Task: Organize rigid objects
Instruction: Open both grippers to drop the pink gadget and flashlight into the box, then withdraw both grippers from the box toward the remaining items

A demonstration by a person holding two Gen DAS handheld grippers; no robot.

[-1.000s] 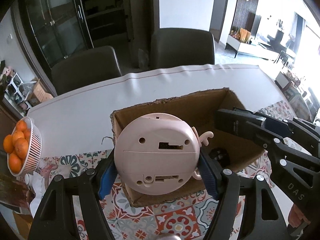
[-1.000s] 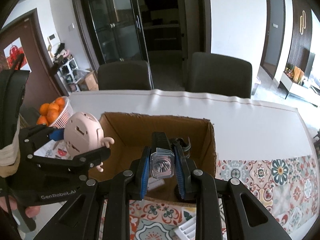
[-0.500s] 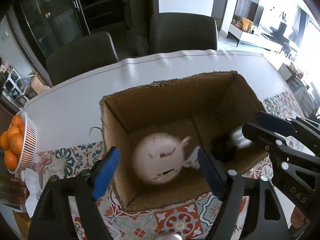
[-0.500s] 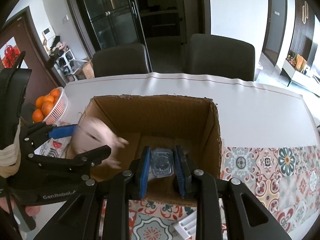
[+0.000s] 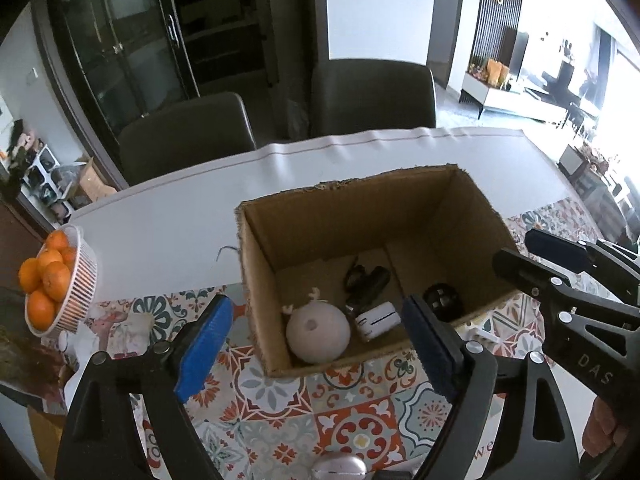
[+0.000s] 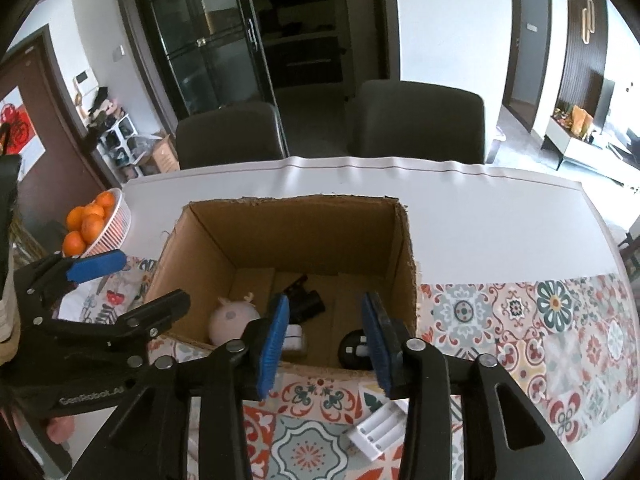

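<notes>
Both drops looked done. The left gripper [image 5: 316, 344] had just been opening and its fingers stood wide apart w/ nothing between them; the right gripper [image 6: 326, 344] had also just been opening, fingers apart and empty, both above the near edge of the cardboard box [image 5: 360, 216].

In the box: 1 pink round toy [image 5: 318, 332] at the near-left corner, 1 white block [image 5: 378, 324] just beside it, 1 black flashlight [image 5: 442, 300] by the near wall to the right, and a dark item [image 5: 366, 282] mid-floor, too dim to name.

Left to do, prob: 1 white battery holder [image 6: 380, 428] lay outside on the patterned cloth [image 6: 520, 320], near the box's near edge. Off to the table's left edge, 1 basket of oranges [image 5: 48, 284], about 6 visible.
</notes>
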